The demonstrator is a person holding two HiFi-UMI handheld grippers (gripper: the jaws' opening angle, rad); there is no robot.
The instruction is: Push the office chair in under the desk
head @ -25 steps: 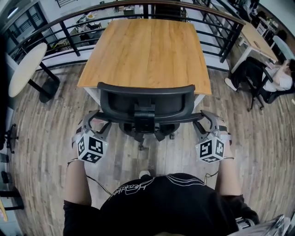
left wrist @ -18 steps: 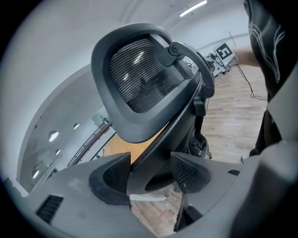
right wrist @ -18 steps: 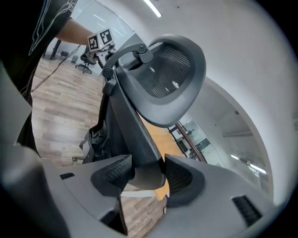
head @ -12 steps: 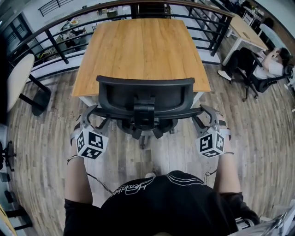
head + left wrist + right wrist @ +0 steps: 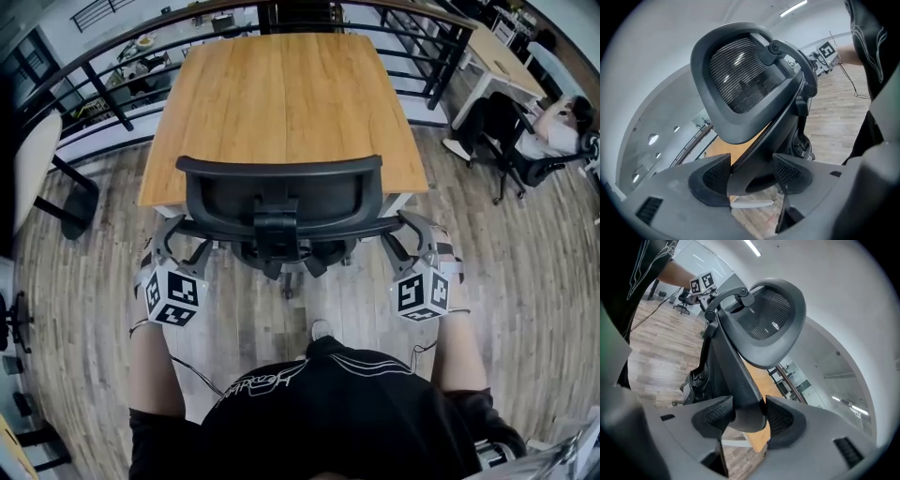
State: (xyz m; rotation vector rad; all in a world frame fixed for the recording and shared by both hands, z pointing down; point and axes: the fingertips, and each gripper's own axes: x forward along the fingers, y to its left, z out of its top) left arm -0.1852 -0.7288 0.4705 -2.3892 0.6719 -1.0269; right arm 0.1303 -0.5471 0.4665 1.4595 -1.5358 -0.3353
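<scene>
Head view, with both gripper views. A black office chair with a mesh backrest is shown at the near edge of a square desk with a light wooden top. The backrest faces the desk, and its upper rim is seen overlapping the desk edge from above. The seat is hidden by the backrest, while parts of the chair's base are seen below it on the grey wood-plank floor.

A black bar is seen running across behind the backrest, and each end is held by one tool. The left gripper is closed on the left end; in the left gripper view both ribbed pads are pressed against the curved black bar of the chair, with a slice of the desk visible beyond. The right gripper is clamped on the right end; in the right gripper view the bar of the chair fills the gap between the pads, and the desk edge shows beneath.

A black metal railing is seen behind the desk, a round white table at the left, and a seated person at the far right.
</scene>
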